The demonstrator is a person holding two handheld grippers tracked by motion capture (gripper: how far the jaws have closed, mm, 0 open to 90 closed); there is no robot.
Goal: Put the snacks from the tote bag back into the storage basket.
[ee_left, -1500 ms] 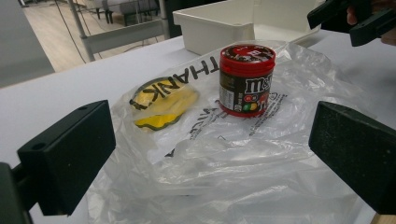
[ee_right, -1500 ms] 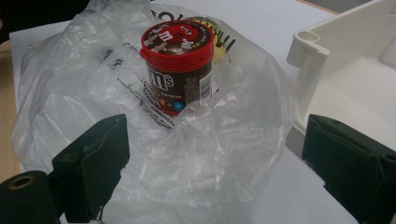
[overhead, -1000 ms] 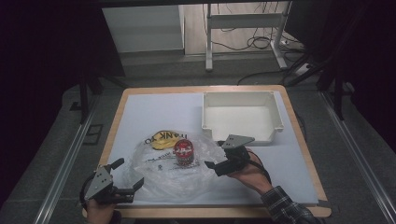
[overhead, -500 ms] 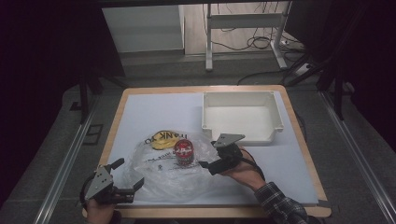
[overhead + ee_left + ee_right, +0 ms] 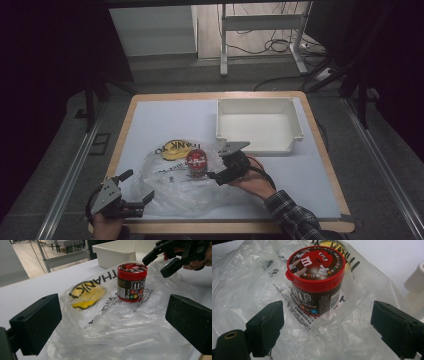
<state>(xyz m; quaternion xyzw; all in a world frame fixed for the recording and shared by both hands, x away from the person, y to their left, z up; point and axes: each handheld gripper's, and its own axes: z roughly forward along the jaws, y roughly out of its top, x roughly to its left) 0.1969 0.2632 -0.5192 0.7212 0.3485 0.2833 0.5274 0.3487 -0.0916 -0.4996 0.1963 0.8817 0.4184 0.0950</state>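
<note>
A brown candy jar with a red lid point(image 5: 196, 162) point(image 5: 131, 282) point(image 5: 315, 282) stands upright on a crumpled clear plastic bag point(image 5: 175, 187) point(image 5: 125, 322) printed with black letters and a yellow face. My right gripper point(image 5: 214, 165) point(image 5: 327, 327) is open just right of the jar. Its jaws have just been closing, with the jar ahead in line with their gap and the pads not touching it. My left gripper point(image 5: 141, 186) point(image 5: 113, 322) stands open at the bag's near left edge, with bag film ahead of its jaws.
A white tray point(image 5: 255, 145) point(image 5: 414, 282) sits at the back right of the white-topped table point(image 5: 165, 120), just behind my right gripper. The table's wooden front edge runs close under the left gripper.
My right gripper has moved left, closer to the jar, and its jaws stand narrower. The left gripper, the jar and the bag have not moved.
</note>
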